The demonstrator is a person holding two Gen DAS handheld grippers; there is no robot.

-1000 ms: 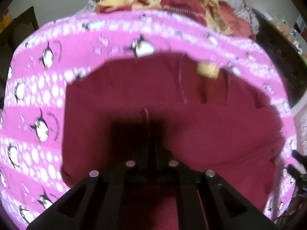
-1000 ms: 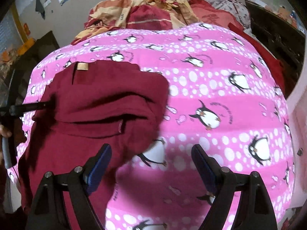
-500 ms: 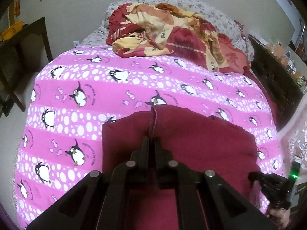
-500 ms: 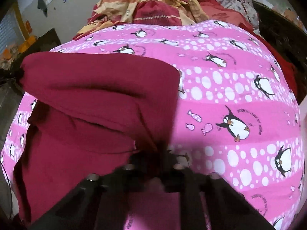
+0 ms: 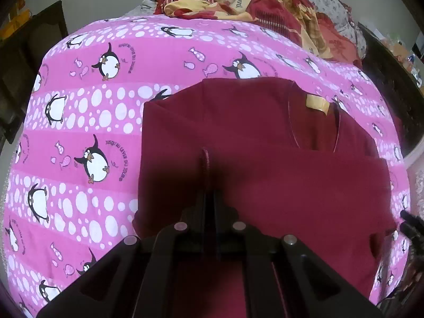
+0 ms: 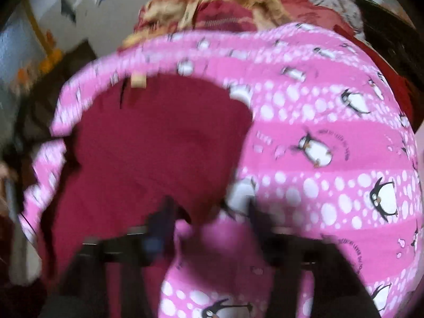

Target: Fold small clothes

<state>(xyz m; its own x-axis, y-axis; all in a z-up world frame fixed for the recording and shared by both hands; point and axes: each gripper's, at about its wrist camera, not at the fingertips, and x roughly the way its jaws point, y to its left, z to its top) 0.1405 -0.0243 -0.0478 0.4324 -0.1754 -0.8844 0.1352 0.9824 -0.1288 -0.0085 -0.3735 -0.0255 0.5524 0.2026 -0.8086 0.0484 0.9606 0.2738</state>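
Note:
A small maroon shirt (image 5: 265,143) lies folded over on the pink penguin bedspread (image 5: 92,111), its yellow neck label (image 5: 316,104) showing at the far right. My left gripper (image 5: 209,182) is shut on a fold of the maroon shirt near its front edge. In the blurred right wrist view the maroon shirt (image 6: 159,145) lies to the left with its yellow neck label (image 6: 138,81) at the top. My right gripper (image 6: 209,212) is open at the shirt's right edge, its fingers apart over shirt and bedspread (image 6: 318,122).
A crumpled red and yellow blanket (image 5: 251,2) lies at the head of the bed. Dark wooden furniture (image 5: 39,42) stands to the left and a dark board (image 5: 392,69) runs along the right side.
Both grippers carried the shirt's lower part up and over onto itself. My right gripper has let go and opened. My left gripper came down, still shut on the fold.

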